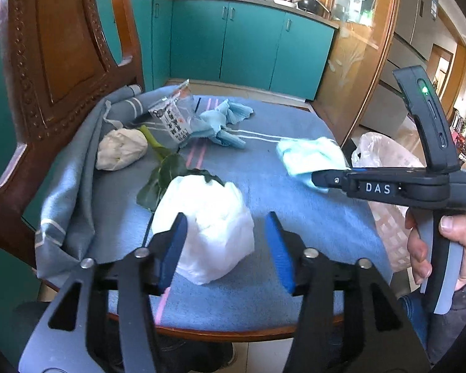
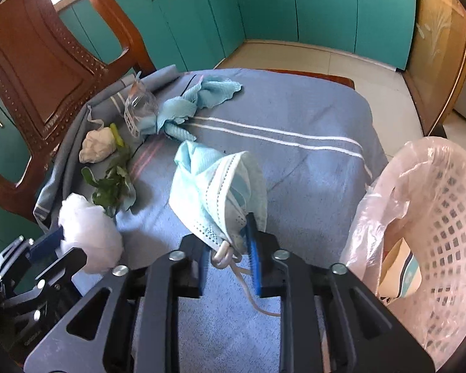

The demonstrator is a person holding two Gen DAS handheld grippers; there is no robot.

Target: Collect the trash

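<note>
My right gripper [image 2: 228,245] is shut on a light blue face mask [image 2: 217,186] and holds it above the blue cloth; the left wrist view shows the mask [image 1: 307,157] at that gripper's tip [image 1: 318,178]. My left gripper [image 1: 225,239] is open, its jaws on either side of a crumpled white plastic bag [image 1: 208,227], which also shows in the right wrist view [image 2: 90,236]. More trash lies farther back: a green leafy stem [image 1: 164,171], a white paper wad [image 1: 121,149], a clear printed wrapper [image 1: 174,118] and a crumpled blue cloth [image 1: 225,124].
The trash lies on a blue striped cloth [image 1: 295,217] over a small wooden table. A pink mesh bin [image 2: 435,217] lined with thin plastic stands at the right, with something inside. A carved wooden chair [image 1: 56,71] stands at the left. Teal cabinets [image 1: 233,37] are behind.
</note>
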